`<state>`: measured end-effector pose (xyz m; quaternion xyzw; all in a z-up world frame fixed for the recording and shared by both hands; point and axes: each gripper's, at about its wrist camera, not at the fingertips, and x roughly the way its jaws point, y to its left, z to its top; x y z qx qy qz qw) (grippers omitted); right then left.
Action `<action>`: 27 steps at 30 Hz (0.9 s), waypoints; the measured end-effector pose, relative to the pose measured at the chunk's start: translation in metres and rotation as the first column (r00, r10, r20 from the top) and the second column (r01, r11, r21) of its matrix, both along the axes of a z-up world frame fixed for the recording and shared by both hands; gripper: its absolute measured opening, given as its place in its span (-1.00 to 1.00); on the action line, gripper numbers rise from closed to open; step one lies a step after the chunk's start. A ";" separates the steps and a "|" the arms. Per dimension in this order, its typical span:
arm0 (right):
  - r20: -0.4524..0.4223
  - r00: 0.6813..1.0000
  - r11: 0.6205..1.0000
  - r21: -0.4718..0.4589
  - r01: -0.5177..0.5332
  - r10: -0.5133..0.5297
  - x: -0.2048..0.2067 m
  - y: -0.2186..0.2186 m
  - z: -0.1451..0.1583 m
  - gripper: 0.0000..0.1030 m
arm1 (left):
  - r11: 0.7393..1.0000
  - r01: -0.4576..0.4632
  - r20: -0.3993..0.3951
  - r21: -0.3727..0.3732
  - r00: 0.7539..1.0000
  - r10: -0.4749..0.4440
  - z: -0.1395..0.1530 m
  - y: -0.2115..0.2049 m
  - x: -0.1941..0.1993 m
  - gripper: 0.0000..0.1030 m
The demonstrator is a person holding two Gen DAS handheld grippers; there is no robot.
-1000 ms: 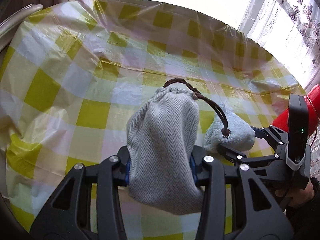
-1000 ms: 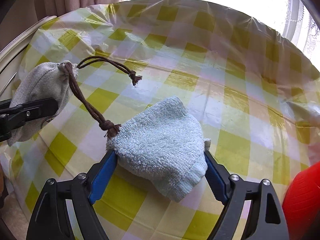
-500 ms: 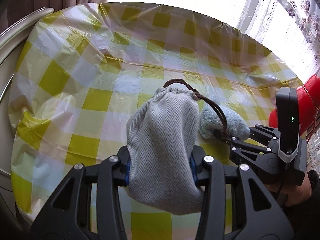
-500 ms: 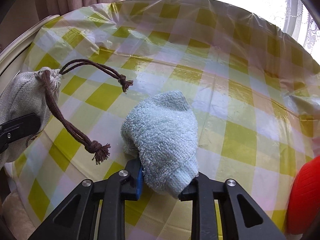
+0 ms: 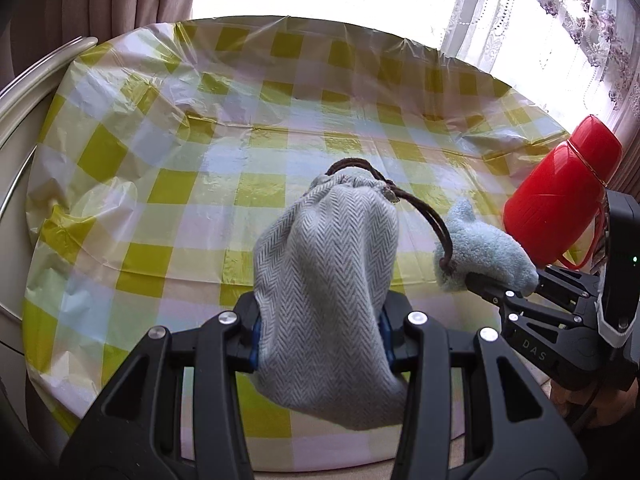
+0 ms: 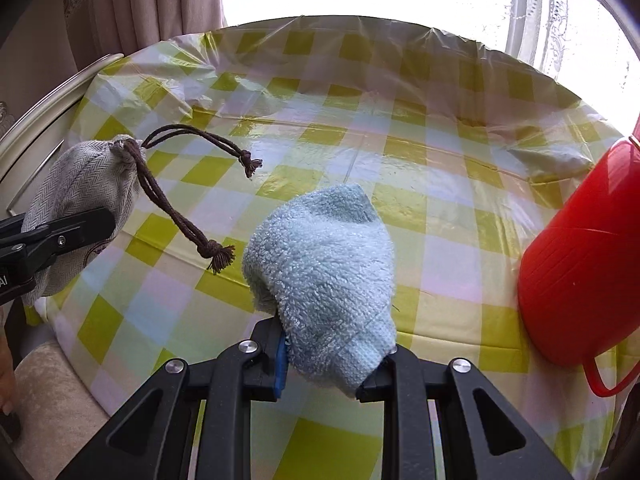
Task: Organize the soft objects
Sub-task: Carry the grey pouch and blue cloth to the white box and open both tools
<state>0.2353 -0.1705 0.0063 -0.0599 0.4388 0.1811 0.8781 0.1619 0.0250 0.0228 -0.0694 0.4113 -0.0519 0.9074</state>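
Observation:
My left gripper [image 5: 320, 332] is shut on a grey herringbone drawstring pouch [image 5: 328, 280] and holds it above the near edge of the checked table. Its brown cord [image 5: 420, 216] hangs to the right. The pouch also shows at the left of the right wrist view [image 6: 80, 200]. My right gripper [image 6: 332, 364] is shut on a light blue fluffy towel [image 6: 324, 264], lifted off the table. The towel also shows right of the pouch in the left wrist view [image 5: 484, 252], with the right gripper [image 5: 500, 284] behind it.
A round table with a yellow and white checked plastic cover [image 5: 200, 152] fills both views. A red plastic jug [image 5: 560, 204] stands at the right edge, close to the towel, also in the right wrist view [image 6: 580, 256]. Curtains and a bright window lie behind.
The right gripper closed on the blue towel and lifted it. Both grippers rose and drew back from the table, and the red jug came into fuller view.

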 end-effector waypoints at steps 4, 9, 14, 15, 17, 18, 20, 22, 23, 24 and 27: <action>0.008 0.999 0.999 0.001 0.046 -0.046 -0.021 -0.021 0.010 -0.52 | 1.000 0.025 0.013 -0.010 1.000 -0.025 0.008 -0.013 -0.015 -0.10; 0.014 0.995 0.995 0.001 0.102 -0.102 -0.051 -0.049 0.022 -0.52 | 0.997 0.069 0.026 -0.023 0.997 -0.068 0.015 -0.035 -0.037 -0.10; 0.011 0.985 0.985 -0.021 0.173 -0.173 -0.082 -0.076 0.030 -0.52 | 0.993 0.114 0.046 -0.040 0.993 -0.112 0.025 -0.057 -0.057 -0.10; 0.011 0.982 0.982 -0.027 0.188 -0.188 -0.088 -0.081 0.031 -0.52 | 0.991 0.124 0.050 -0.043 0.991 -0.122 0.027 -0.061 -0.061 -0.10; 0.011 0.977 0.977 -0.037 0.212 -0.212 -0.100 -0.091 0.034 -0.52 | 0.988 0.144 0.055 -0.049 0.989 -0.141 0.029 -0.071 -0.069 -0.10; 0.010 0.975 0.974 -0.042 0.224 -0.223 -0.106 -0.096 0.035 -0.52 | 0.987 0.154 0.056 -0.052 0.987 -0.151 0.030 -0.076 -0.073 -0.10; 0.011 0.969 0.968 -0.050 0.247 -0.247 -0.117 -0.105 0.037 -0.52 | 0.983 0.173 0.056 -0.058 0.984 -0.170 0.031 -0.085 -0.079 -0.10; 0.012 0.965 0.963 -0.053 0.264 -0.263 -0.126 -0.114 0.038 -0.52 | 0.980 0.190 0.053 -0.065 0.981 -0.186 0.031 -0.092 -0.085 -0.10; 0.011 0.963 0.961 -0.056 0.270 -0.270 -0.130 -0.117 0.038 -0.52 | 0.978 0.198 0.049 -0.071 0.980 -0.195 0.031 -0.095 -0.087 -0.10; 0.009 0.961 0.960 -0.057 0.276 -0.276 -0.135 -0.121 0.038 -0.52 | 0.976 0.204 0.045 -0.074 0.978 -0.202 0.030 -0.098 -0.090 -0.10; -0.007 0.958 0.957 -0.046 0.286 -0.287 -0.144 -0.131 0.036 -0.52 | 0.972 0.219 0.029 -0.080 0.976 -0.218 0.027 -0.105 -0.094 -0.10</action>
